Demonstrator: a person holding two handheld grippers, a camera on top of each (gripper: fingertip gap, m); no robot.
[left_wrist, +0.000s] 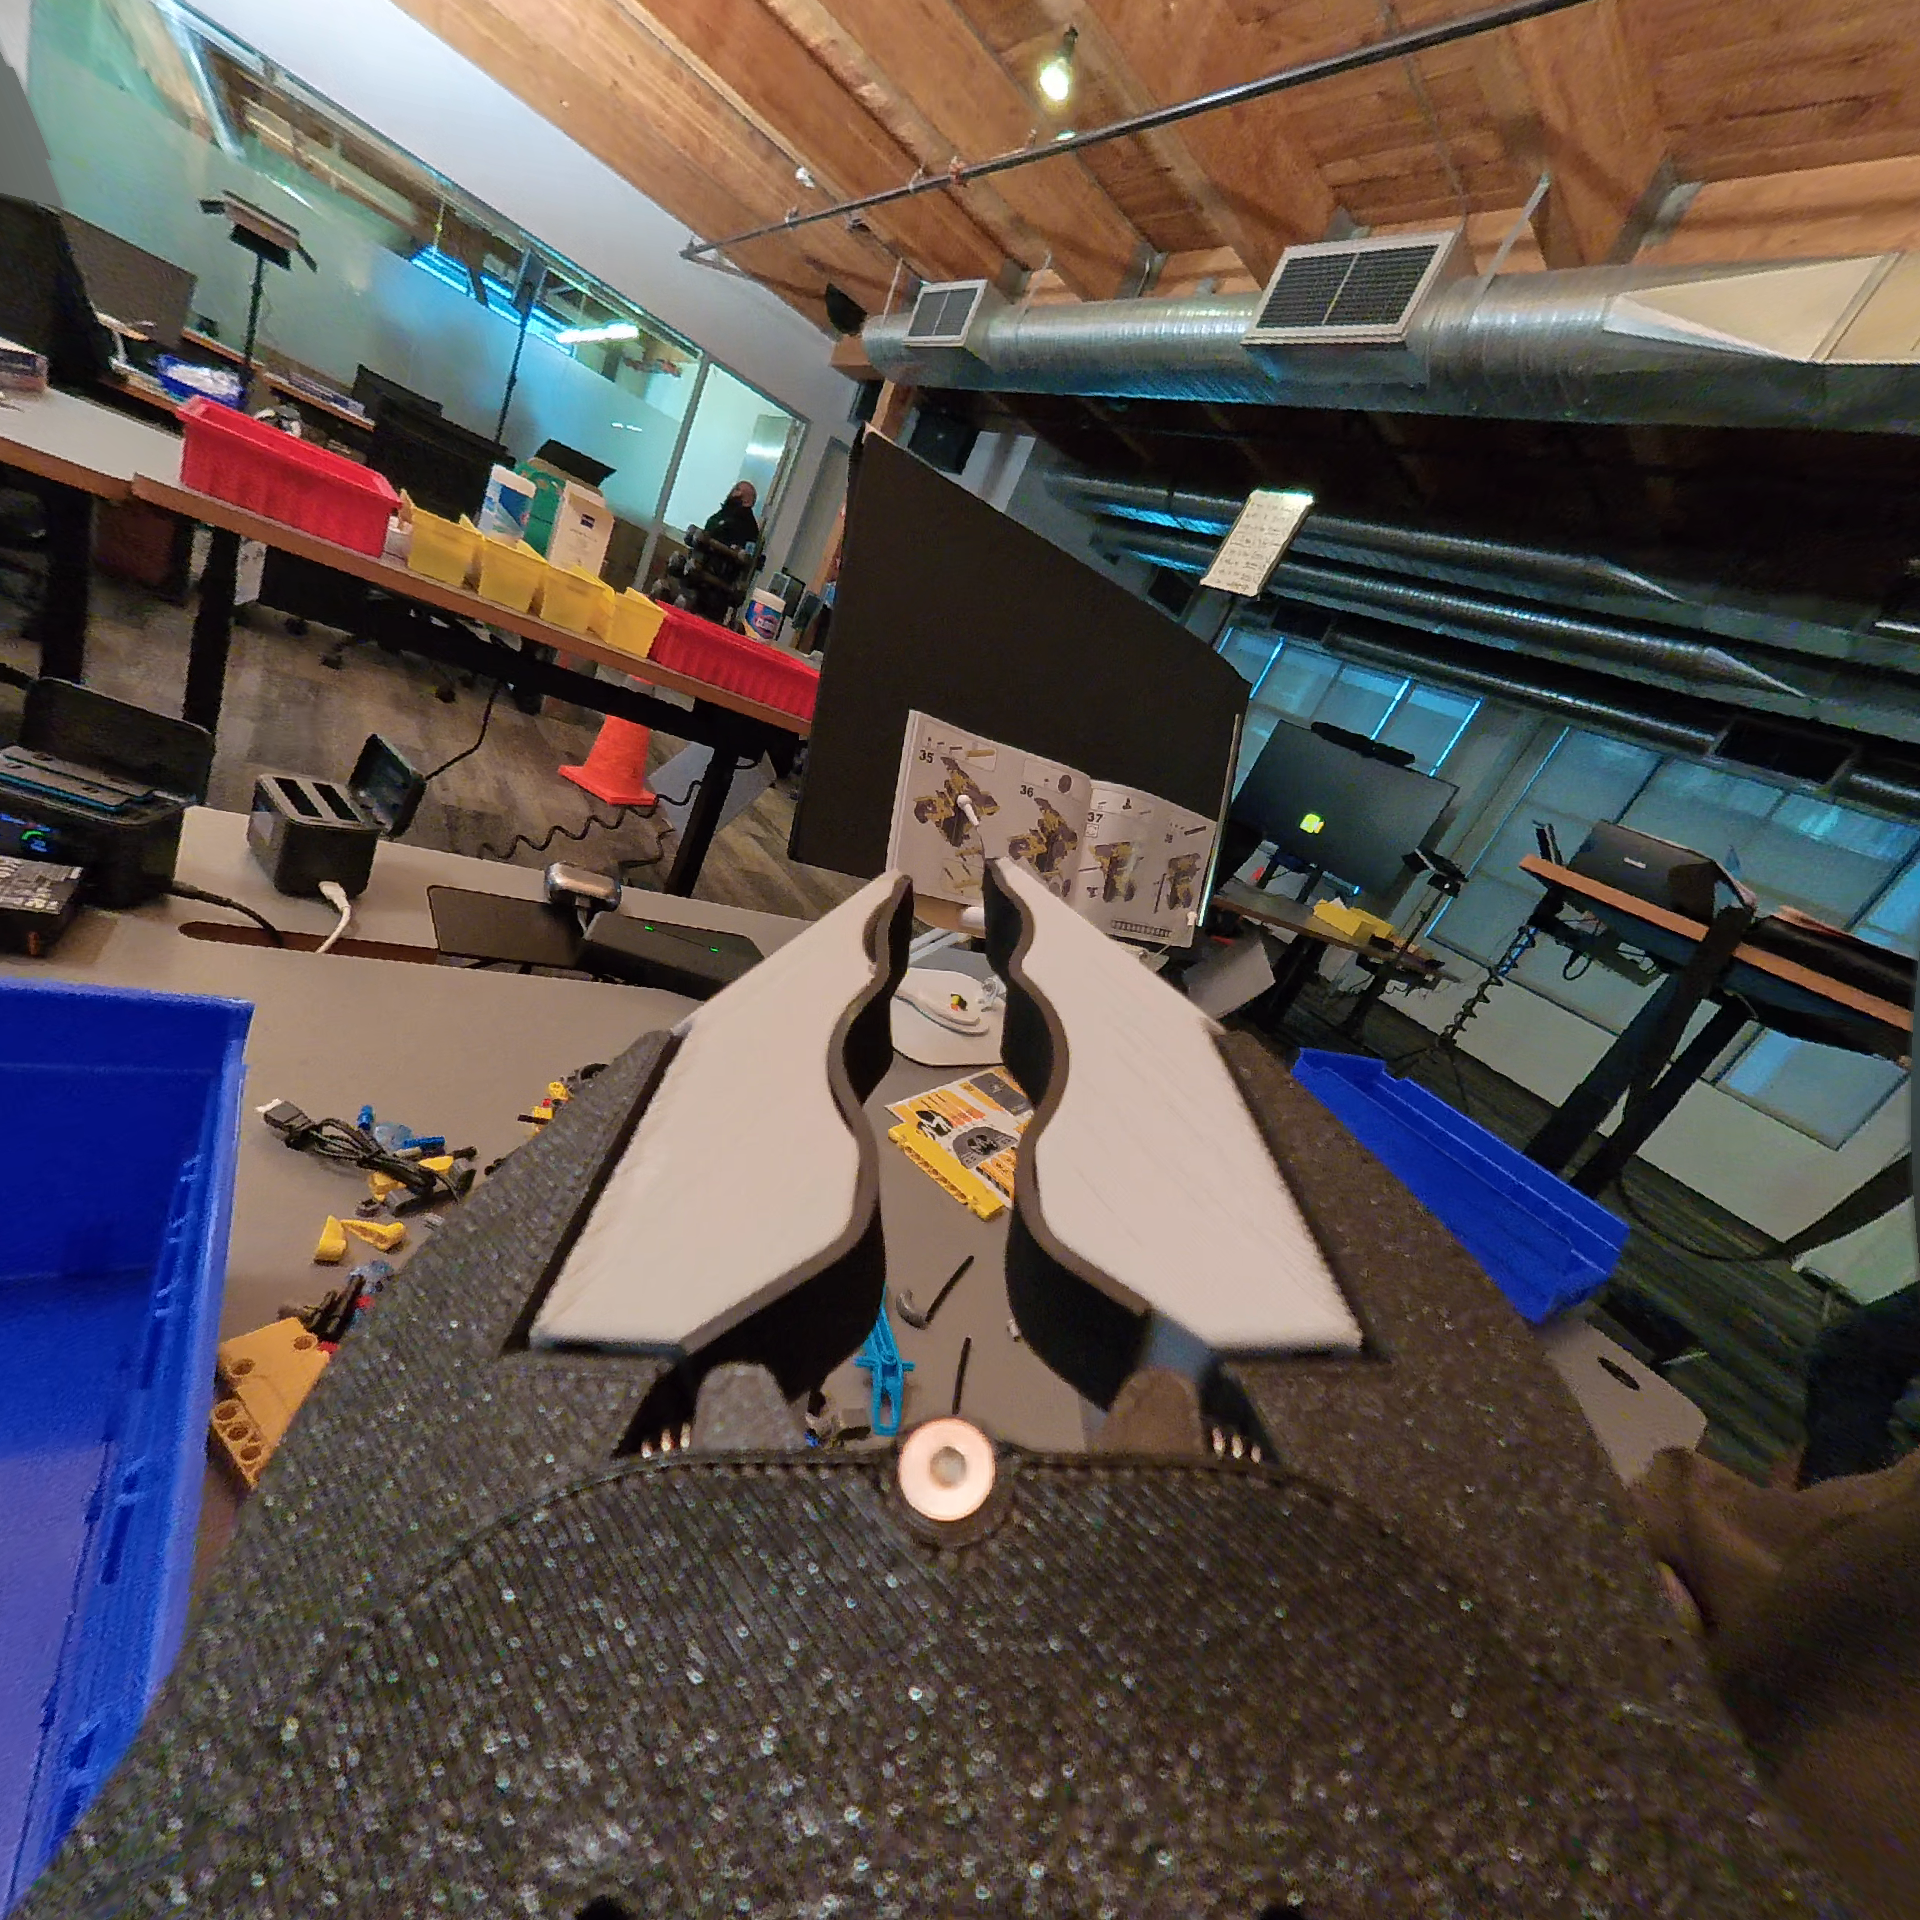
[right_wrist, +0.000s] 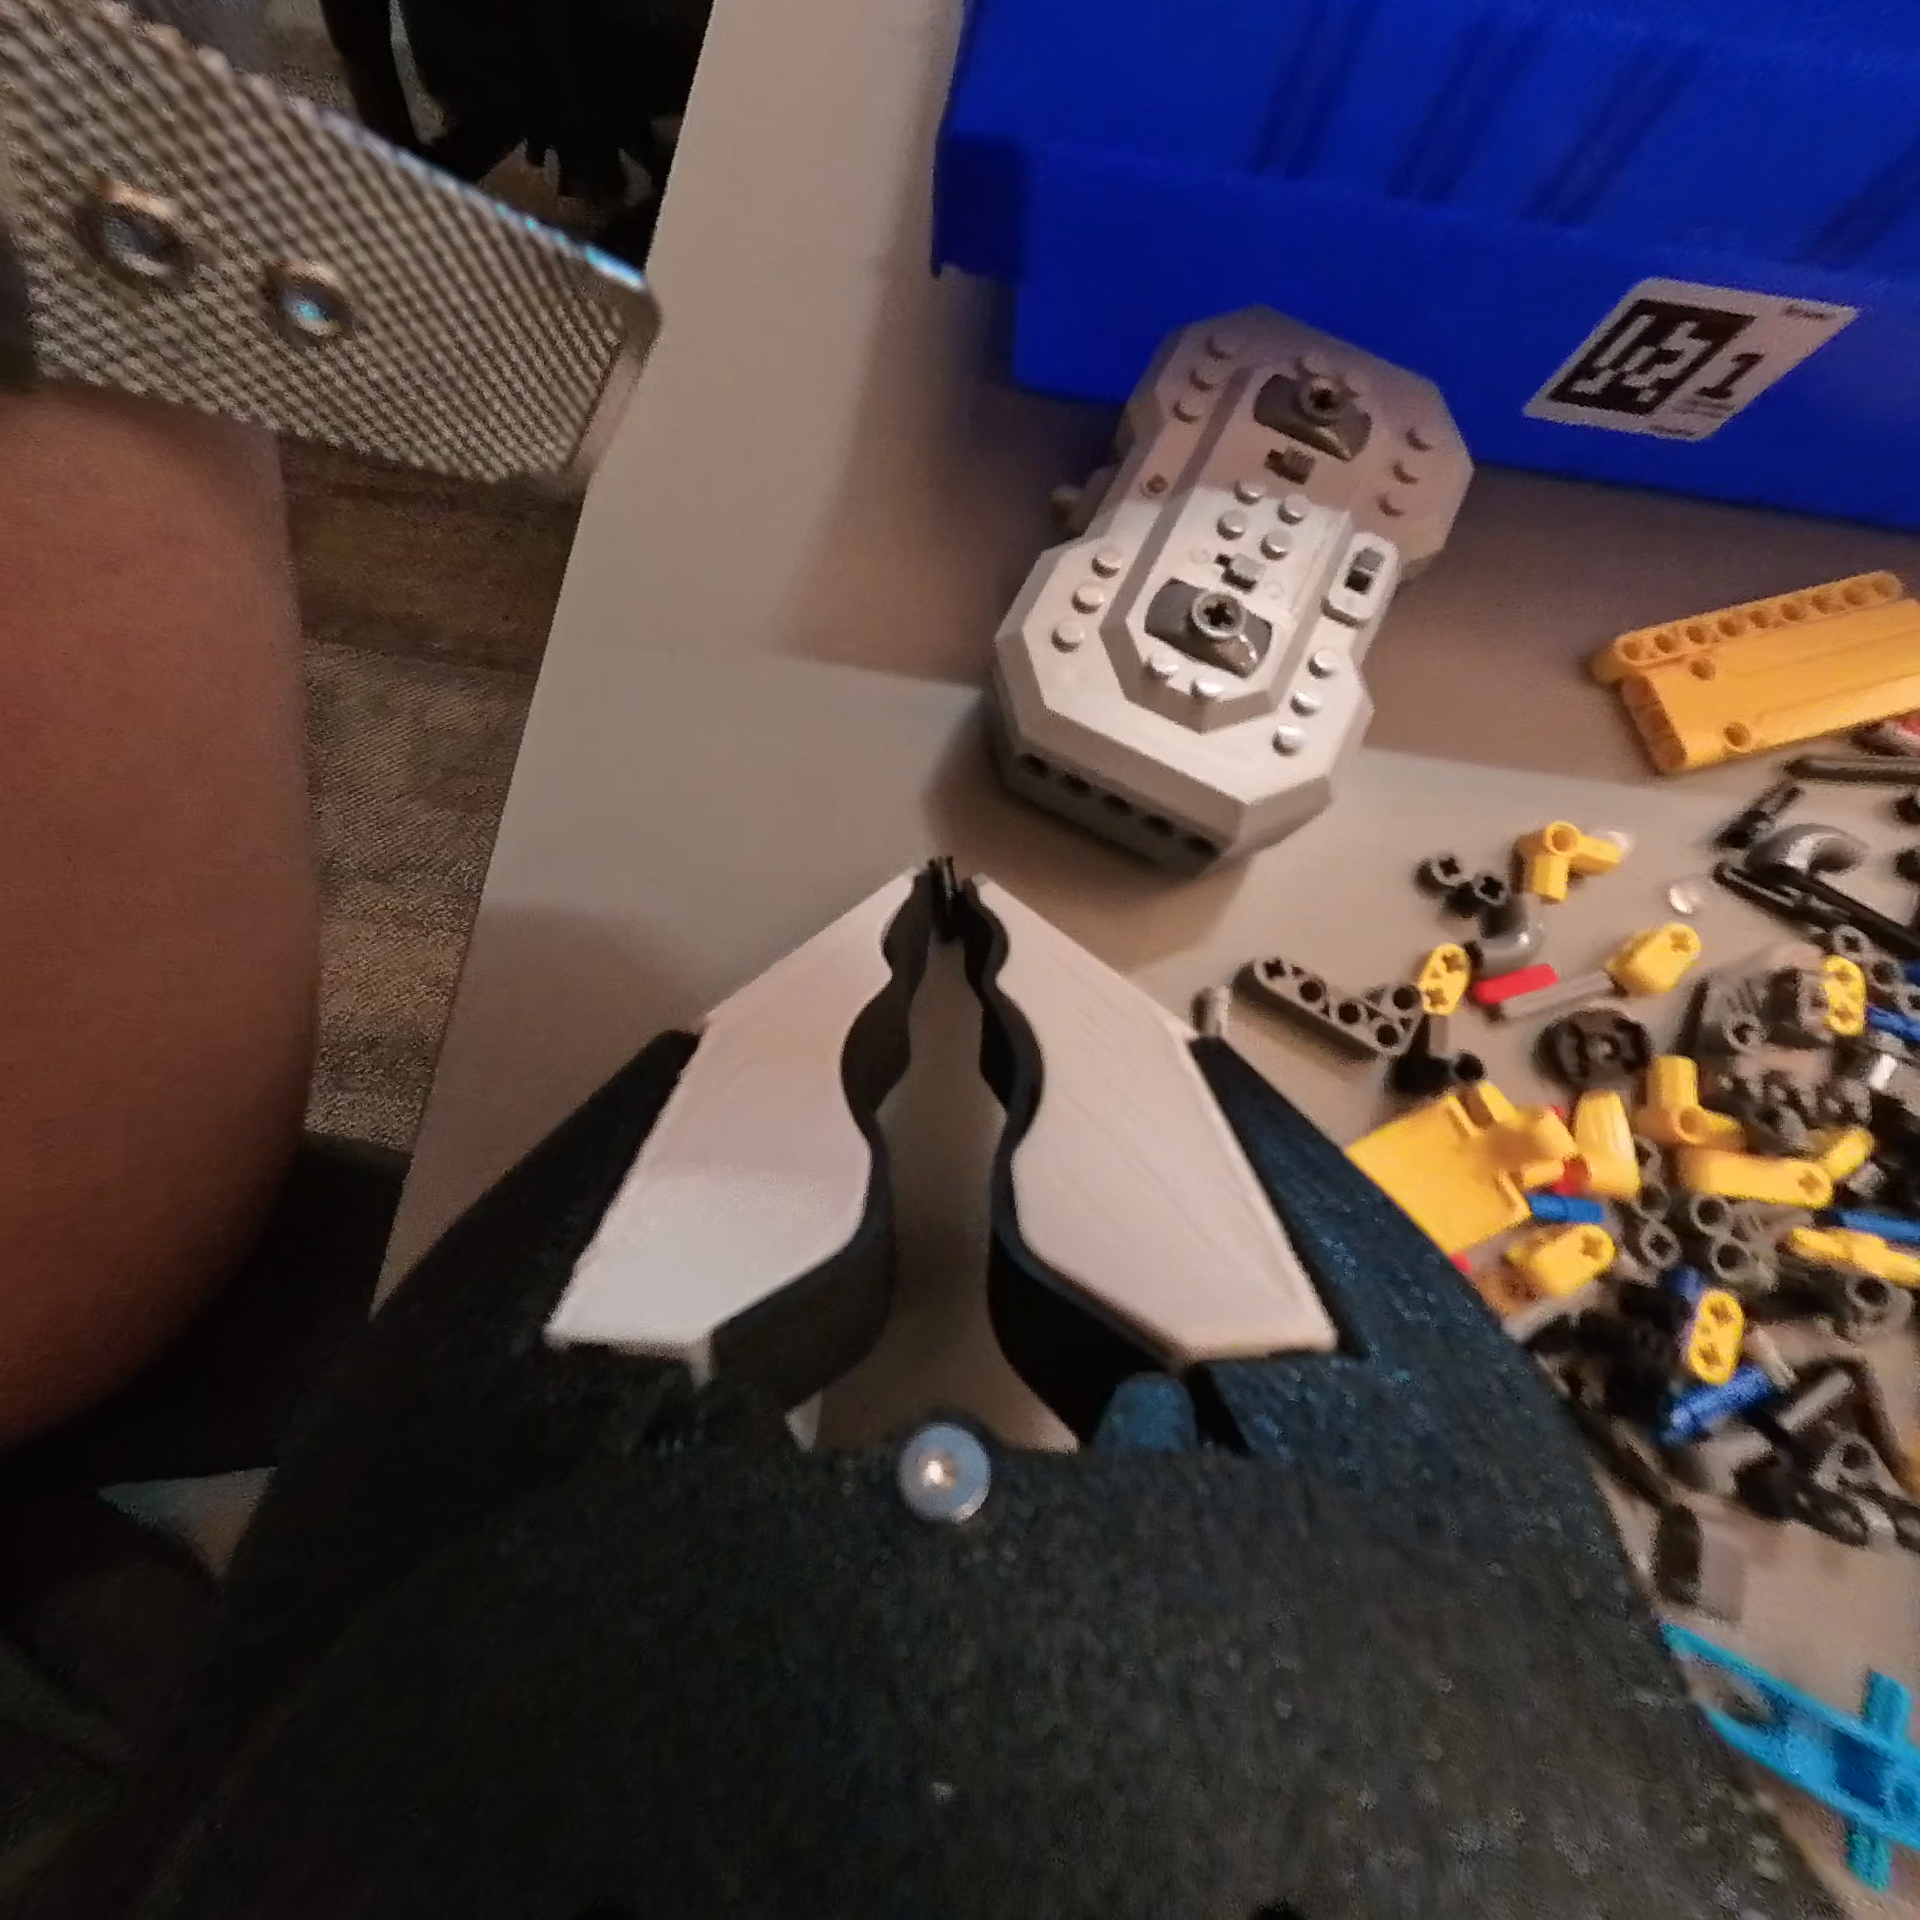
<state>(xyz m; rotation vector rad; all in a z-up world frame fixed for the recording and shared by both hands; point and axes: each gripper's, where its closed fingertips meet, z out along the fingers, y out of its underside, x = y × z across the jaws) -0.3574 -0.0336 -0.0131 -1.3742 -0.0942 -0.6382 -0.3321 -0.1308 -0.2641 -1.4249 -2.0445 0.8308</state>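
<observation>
Right gripper pinches what looks like a small black piece; left gripper narrowly open beside blue bin

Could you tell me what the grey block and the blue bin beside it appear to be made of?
Grey block: apparently moulded plastic, matte, judging by its studs, bevelled edges and recessed screws. Blue bin: probably rigid plastic, slightly glossy, with moulded ribs along its wall. Blur leaves finer texture uncertain.

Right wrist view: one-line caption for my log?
Right tongs pinch a small black part near a grey block.
</observation>
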